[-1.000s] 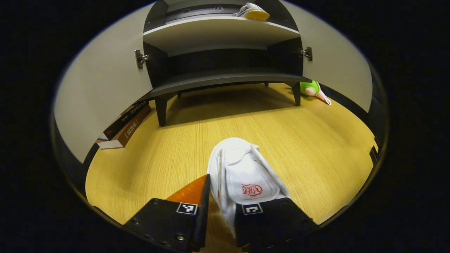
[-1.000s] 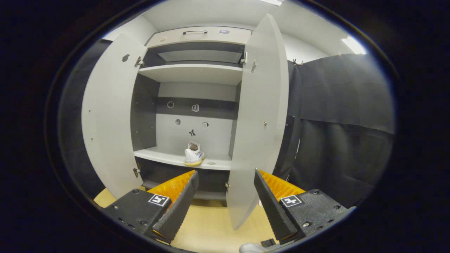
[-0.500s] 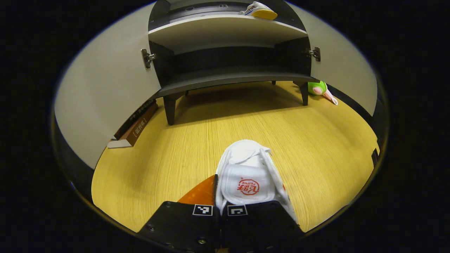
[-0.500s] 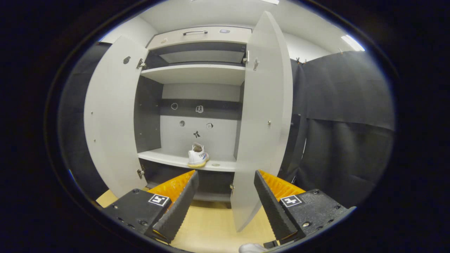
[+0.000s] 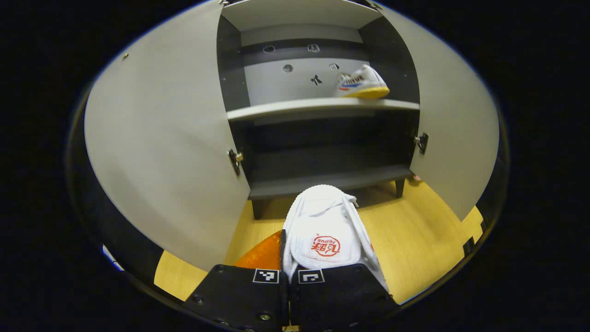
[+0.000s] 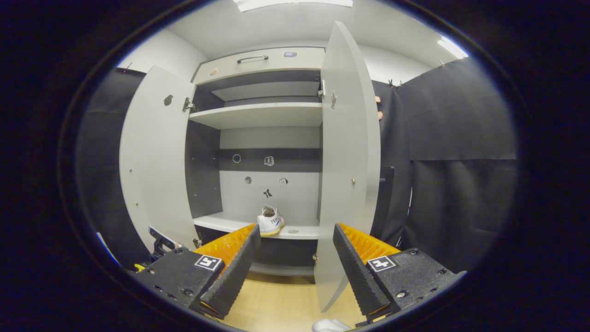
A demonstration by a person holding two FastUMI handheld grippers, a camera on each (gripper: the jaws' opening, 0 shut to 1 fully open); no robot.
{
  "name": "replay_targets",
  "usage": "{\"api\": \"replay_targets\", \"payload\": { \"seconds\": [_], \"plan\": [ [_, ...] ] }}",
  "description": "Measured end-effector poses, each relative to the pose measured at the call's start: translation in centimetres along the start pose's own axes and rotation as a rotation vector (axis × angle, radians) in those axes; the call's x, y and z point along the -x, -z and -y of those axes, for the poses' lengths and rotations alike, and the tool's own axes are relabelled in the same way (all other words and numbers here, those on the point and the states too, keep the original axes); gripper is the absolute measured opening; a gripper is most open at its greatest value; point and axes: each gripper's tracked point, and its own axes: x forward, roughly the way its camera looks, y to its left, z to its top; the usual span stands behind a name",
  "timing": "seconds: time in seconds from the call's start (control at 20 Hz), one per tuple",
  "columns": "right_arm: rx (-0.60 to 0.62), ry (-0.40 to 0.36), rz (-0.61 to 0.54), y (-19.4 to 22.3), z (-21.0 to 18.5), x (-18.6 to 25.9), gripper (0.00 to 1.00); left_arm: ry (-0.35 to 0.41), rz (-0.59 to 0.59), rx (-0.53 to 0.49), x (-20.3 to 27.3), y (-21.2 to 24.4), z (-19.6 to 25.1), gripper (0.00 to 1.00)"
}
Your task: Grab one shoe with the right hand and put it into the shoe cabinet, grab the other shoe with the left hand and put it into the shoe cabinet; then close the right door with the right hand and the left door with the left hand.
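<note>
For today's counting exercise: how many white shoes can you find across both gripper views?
2. One white shoe is clamped in the left gripper, above the wooden floor. The other shoe sits on the shoe cabinet's white shelf, also seen from the right gripper view.

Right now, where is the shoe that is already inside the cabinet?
In the left gripper view the stored shoe stands on the pale shelf, toward its right end near the right door.
</note>
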Motion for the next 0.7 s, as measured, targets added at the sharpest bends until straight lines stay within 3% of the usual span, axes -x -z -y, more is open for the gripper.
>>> {"api": "replay_targets", "payload": {
  "seconds": [0.45,0.7],
  "plan": [
    [-0.007,-0.065,0.054,-1.7,-1.2,-0.1,0.99,-0.006,0.216,0.039,2.5,-14.1,0.0,0.01],
    [0.002,-0.051,0.059,-2.2,-0.5,-0.2,0.99,-0.008,0.287,0.046,1.1,-18.5,1.9,0.01]
  ]
}}
